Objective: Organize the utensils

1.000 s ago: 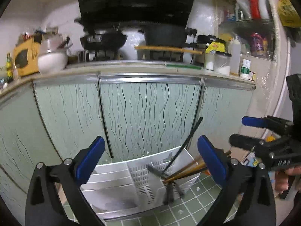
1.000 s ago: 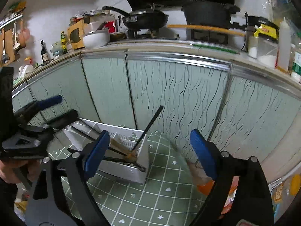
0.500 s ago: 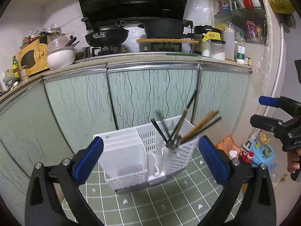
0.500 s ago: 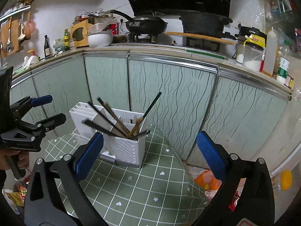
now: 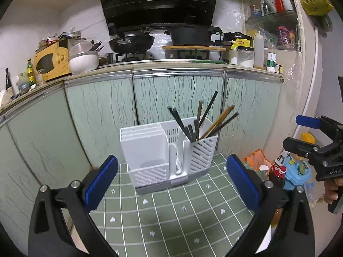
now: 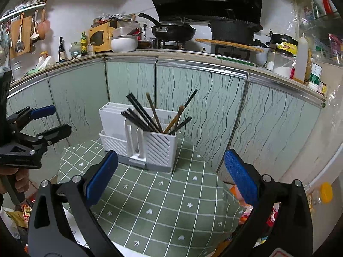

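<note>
A white slotted utensil holder point(image 5: 169, 154) stands upright on a table with a green checked cloth point(image 5: 171, 214); it also shows in the right wrist view point(image 6: 141, 141). Several black and wooden chopsticks point(image 5: 205, 120) stand in its right compartment, seen too in the right wrist view point(image 6: 156, 117). My left gripper point(image 5: 171, 180) is open and empty, back from the holder. My right gripper point(image 6: 171, 175) is open and empty, also back from it. Each gripper shows at the edge of the other's view.
Green kitchen cabinets point(image 5: 171, 98) stand right behind the table. The counter above holds pans point(image 5: 130, 41), a white bowl point(image 5: 83, 61) and jars. Bottles and bags point(image 5: 285, 171) crowd the floor at the right of the table.
Both grippers have pulled back and up from the holder. The holder, seen lying tilted a second ago, now stands upright on the cloth with the chopsticks pointing up.
</note>
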